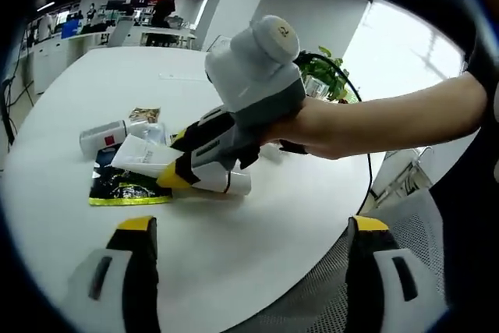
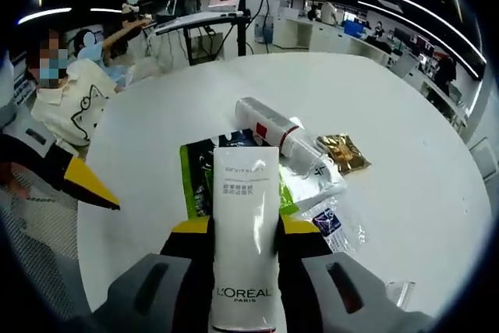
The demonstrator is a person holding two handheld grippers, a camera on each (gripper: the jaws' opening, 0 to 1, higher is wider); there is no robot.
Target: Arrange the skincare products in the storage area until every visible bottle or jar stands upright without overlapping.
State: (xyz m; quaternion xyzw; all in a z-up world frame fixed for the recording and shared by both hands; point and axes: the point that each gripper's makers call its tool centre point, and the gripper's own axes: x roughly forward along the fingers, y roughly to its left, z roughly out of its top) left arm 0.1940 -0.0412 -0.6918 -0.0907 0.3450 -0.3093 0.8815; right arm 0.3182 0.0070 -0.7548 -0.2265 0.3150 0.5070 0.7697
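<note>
A white L'Oreal tube point(image 2: 243, 193) lies lengthwise between the jaws of my right gripper point(image 2: 245, 228), which is shut on it above the table. In the left gripper view that right gripper point(image 1: 183, 169), held by a hand, points down-left with the tube point(image 1: 144, 157) sticking out past its yellow tips. A white bottle with a red label point(image 2: 269, 126) point(image 1: 109, 136) lies on its side behind the tube. My left gripper point(image 1: 251, 225) hovers open over the table's near edge, nothing between its fingers. One of its yellow-tipped fingers point(image 2: 86, 181) shows at the left of the right gripper view.
On the white round table point(image 2: 405, 161) lie a green and black sachet point(image 2: 195, 181) point(image 1: 129, 186), a gold sachet point(image 2: 343, 152) point(image 1: 144, 115) and a clear plastic wrapper point(image 2: 331, 212). A person point(image 2: 74, 107) sits at the far side. A plant point(image 1: 323, 76) and a mesh chair point(image 1: 327, 286) flank the table.
</note>
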